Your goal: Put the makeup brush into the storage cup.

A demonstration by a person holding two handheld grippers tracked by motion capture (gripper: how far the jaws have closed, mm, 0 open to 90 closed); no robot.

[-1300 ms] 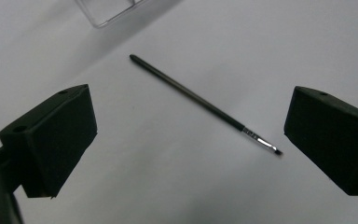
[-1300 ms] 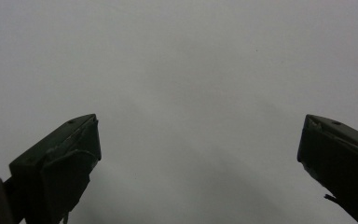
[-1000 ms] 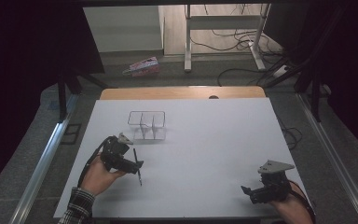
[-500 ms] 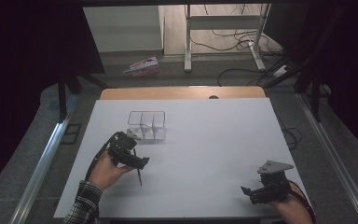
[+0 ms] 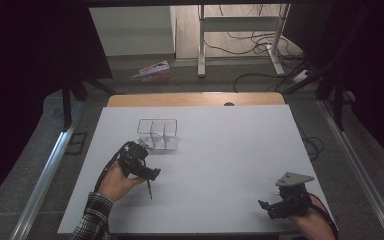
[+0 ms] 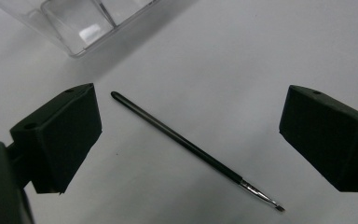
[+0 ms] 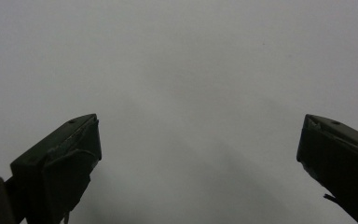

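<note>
left gripper (image 6: pixel 189 140) released over brush (image 6: pixel 186 145) | right gripper (image 7: pixel 200 163) released, near right | risk: thin brush rolls or slips from jaws

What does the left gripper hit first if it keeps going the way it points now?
Most likely the thin black brush, which lies flat on the white table between the open jaws of the left gripper. The clear divided box sits beyond it and off to one side. Depth is unclear.
</note>
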